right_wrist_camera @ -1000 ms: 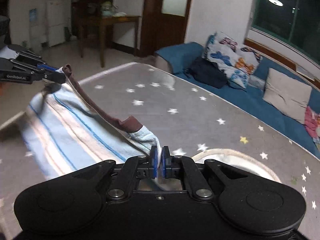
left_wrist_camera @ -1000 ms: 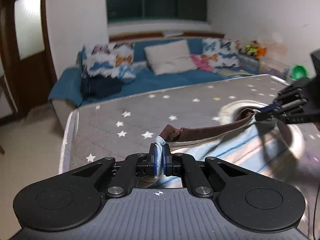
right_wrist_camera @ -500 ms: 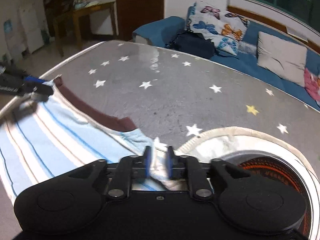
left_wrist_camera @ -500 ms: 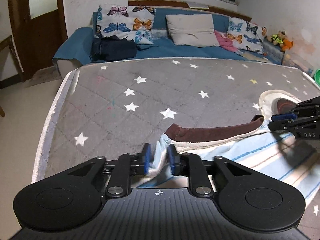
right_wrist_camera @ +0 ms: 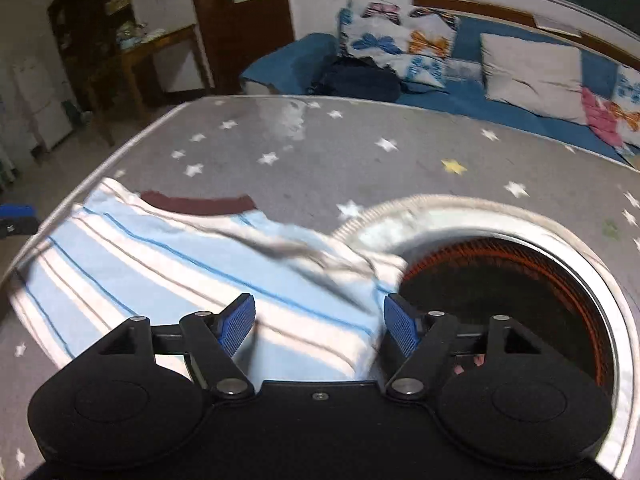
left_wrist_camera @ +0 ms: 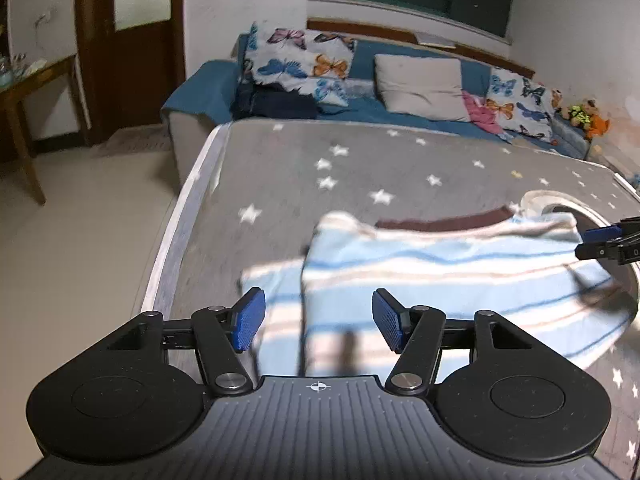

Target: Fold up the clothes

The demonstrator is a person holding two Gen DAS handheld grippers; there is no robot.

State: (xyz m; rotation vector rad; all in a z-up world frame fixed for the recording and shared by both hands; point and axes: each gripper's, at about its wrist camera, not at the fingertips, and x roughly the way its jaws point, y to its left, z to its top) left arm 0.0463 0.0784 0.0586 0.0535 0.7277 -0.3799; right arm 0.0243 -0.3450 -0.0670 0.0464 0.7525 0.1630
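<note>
Two grippers stand with jaws parting and nothing pinched between their blue pads: the left gripper (left_wrist_camera: 318,322) is roughly half spread and still widening, the right gripper (right_wrist_camera: 320,324) somewhat wider and likewise opening. In both wrist views the cloth lies below and beyond the pads, not pressed by them. The garment is a light-blue striped T-shirt (left_wrist_camera: 440,276) with a dark maroon collar (right_wrist_camera: 198,203), lying on the grey star-printed tabletop (left_wrist_camera: 320,160), near its left edge as the left camera shows it. Its right side drapes over the rim of a round opening (right_wrist_camera: 500,272) set in the table, inside which a dark coiled element shows. A sleeve or side panel (left_wrist_camera: 272,284) lies out to the left of the body in the left view; motion blur prevents telling whether it is folded or merely creased. Beyond the table stands a blue sofa (left_wrist_camera: 360,108) with butterfly-print cushions (left_wrist_camera: 300,60). Judgement: the step in hand is the release after laying the shirt out, and folding proper appears not yet begun. The next move calls for fresh grips on one side edge, at shoulder and hem, to carry it across the body, and the portion overhanging the opening should be drawn clear first.
</note>
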